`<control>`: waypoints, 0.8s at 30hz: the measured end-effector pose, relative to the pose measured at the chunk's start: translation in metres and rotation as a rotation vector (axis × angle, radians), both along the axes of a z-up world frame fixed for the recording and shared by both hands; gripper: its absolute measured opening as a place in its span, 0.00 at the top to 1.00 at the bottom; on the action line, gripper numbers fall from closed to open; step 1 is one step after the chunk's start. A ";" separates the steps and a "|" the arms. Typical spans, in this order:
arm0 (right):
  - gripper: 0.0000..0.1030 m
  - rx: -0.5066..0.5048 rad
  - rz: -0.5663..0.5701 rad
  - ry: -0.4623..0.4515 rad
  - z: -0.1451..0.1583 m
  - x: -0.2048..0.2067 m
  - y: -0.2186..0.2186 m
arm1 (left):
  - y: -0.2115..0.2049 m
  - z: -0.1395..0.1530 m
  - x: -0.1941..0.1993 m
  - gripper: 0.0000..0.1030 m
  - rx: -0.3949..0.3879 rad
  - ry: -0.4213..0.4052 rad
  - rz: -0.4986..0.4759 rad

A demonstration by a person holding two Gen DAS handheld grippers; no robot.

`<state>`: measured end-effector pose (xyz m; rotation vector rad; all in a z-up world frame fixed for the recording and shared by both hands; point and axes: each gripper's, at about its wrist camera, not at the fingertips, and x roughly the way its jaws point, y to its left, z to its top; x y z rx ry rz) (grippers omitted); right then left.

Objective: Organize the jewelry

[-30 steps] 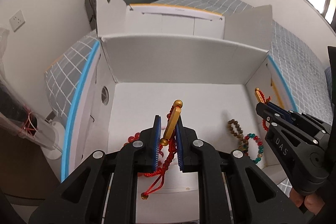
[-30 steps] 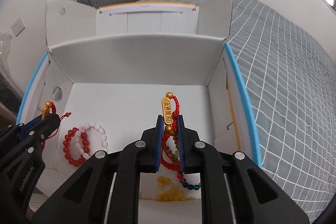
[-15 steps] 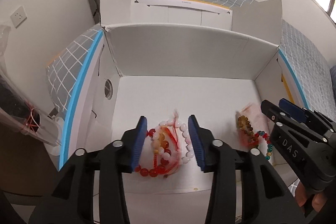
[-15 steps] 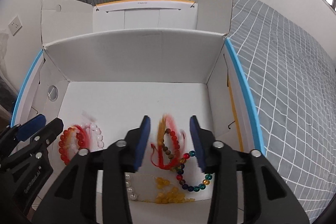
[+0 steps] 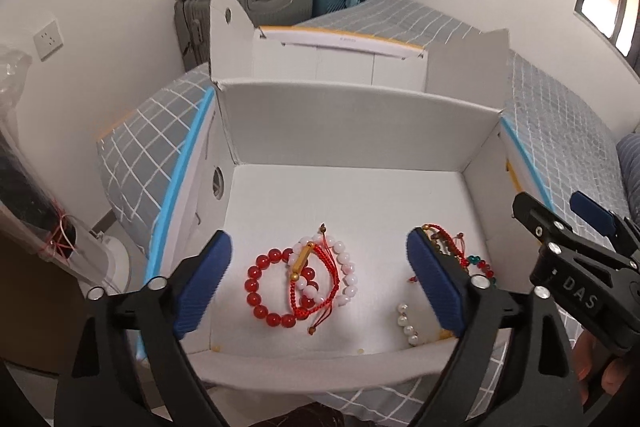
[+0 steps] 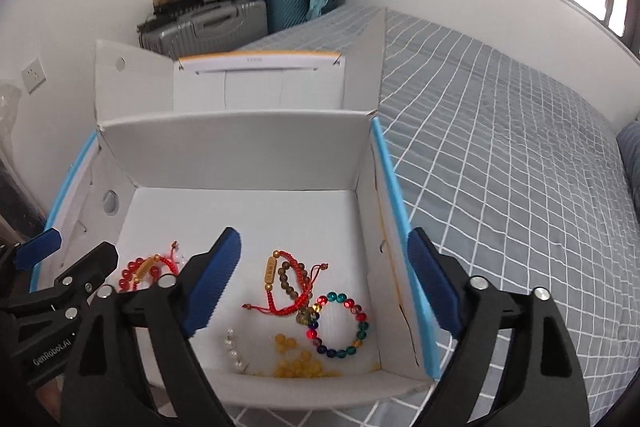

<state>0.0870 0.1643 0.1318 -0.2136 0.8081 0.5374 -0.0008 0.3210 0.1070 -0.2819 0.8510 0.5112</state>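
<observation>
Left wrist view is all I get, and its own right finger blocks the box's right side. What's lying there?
Observer: A red cord bracelet with a gold bar, lying across a brown bead bracelet on the floor of the box.
Operator: Anything by the near wall?
Observer: Yellow beads, next to a multicolour bead bracelet.
Operator: Right hand-held gripper carrying anything?
Observer: No. The right hand-held gripper is wide open with nothing between its pads.
</observation>
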 end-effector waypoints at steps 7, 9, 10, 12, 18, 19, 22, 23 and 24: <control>0.07 0.059 -0.017 -0.060 0.012 -0.034 -0.037 | -0.021 0.016 -0.029 0.06 0.047 -0.067 -0.021; 0.07 0.073 -0.018 -0.075 0.013 -0.044 -0.044 | -0.029 0.015 -0.036 0.06 0.058 -0.080 -0.035; 0.07 0.079 -0.017 -0.084 0.014 -0.050 -0.049 | -0.032 0.013 -0.039 0.06 0.064 -0.076 -0.040; 0.07 0.086 -0.020 -0.094 0.014 -0.057 -0.056 | -0.035 0.011 -0.045 0.06 0.056 -0.085 -0.045; 0.07 0.103 -0.016 -0.098 0.009 -0.077 -0.075 | -0.041 0.009 -0.068 0.06 0.040 -0.113 -0.043; 0.07 0.102 -0.016 -0.096 0.007 -0.079 -0.077 | -0.043 0.009 -0.072 0.06 0.045 -0.118 -0.042; 0.07 0.111 -0.029 -0.078 -0.001 -0.081 -0.082 | -0.047 0.007 -0.081 0.06 0.051 -0.126 -0.042; 0.07 0.108 -0.031 -0.070 -0.005 -0.082 -0.084 | -0.049 0.005 -0.083 0.06 0.053 -0.122 -0.045; 0.07 0.102 -0.031 -0.065 -0.008 -0.083 -0.085 | -0.051 0.002 -0.085 0.06 0.058 -0.116 -0.048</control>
